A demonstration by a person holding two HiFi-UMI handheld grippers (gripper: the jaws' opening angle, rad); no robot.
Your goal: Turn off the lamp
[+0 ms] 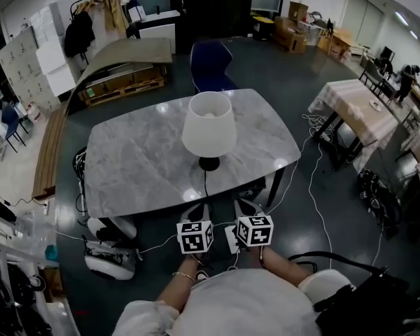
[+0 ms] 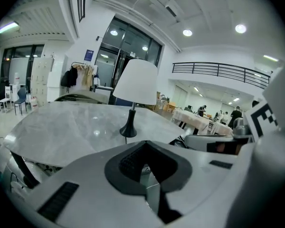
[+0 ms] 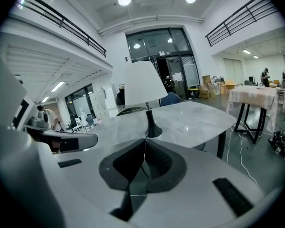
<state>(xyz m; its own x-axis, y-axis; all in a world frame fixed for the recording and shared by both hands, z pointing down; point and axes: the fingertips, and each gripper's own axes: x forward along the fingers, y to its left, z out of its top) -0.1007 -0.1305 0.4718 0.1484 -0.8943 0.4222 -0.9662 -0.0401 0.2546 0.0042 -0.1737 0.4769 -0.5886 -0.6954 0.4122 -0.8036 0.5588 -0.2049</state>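
A lamp with a white shade (image 1: 208, 123) and a black foot (image 1: 209, 164) stands near the front edge of the grey marble table (image 1: 133, 159). Its black cord (image 1: 205, 184) drops over that edge. Both grippers are held side by side in front of the table, below the lamp's foot and apart from it. The left gripper (image 1: 198, 208) is shut with nothing in it, its jaws (image 2: 145, 145) pointing at the lamp (image 2: 135, 82). The right gripper (image 1: 244, 204) is also shut and empty, its closed tips (image 3: 145, 144) aimed at the lamp's foot (image 3: 153, 131).
A blue chair (image 1: 210, 65) stands behind the table. A cloth-covered table (image 1: 357, 103) is at the right, with white cables (image 1: 315, 187) on the floor between. White objects (image 1: 110, 250) lie on the floor at the left. Pallets (image 1: 122, 82) sit back left.
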